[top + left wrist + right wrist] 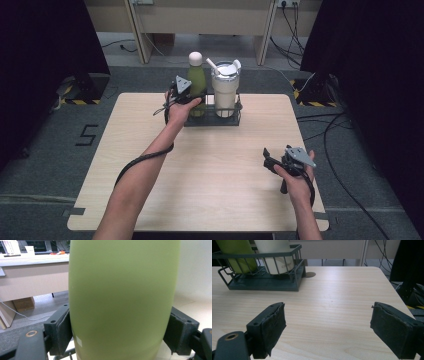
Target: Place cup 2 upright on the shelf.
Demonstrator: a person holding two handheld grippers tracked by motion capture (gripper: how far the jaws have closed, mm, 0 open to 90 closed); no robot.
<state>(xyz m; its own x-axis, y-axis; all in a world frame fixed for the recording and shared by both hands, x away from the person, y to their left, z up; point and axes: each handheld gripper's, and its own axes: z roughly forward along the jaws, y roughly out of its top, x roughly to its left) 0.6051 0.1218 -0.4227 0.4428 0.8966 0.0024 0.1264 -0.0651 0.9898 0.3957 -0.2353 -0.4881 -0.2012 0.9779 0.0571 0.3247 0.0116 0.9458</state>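
A: Left gripper point(187, 97), what's it doing?

B: Clamped on the green bottle point(196, 82). In the left gripper view the bottle's point(123, 297) body sits btwn both pads point(65, 327), each pressed flat to a side. Bottle upright, w/ a pale round cap on top.

A: Where's the bottle vs the claw?

B: Right inside it, at mid-body height. It stands in the dark wire basket point(212, 119), the compartment nearest the left gripper. Can't tell whether its base is off the basket floor.

A: What's beside it?

B: White tumbler point(225, 90) w/ a lid and straw, just past the bottle on the side away from the left gripper, same basket. The two look v. close; can't tell if touching.

A: Right gripper point(270, 161)?

B: Jaws spread wide, nothing btwn them. Held in the person's hand over the table point(215, 170) near its edge, well apart from the basket. In the right gripper view the basket point(265, 277) lies ahead and off to the left of the jaws, w/ the bottle point(235, 255) and tumbler point(278, 256) standing in it, bare wood under the pads point(273, 326).

A: Left hand point(179, 111)?

B: Wrapped round the gripper body, just this side of the basket, cable trailing back along the forearm.
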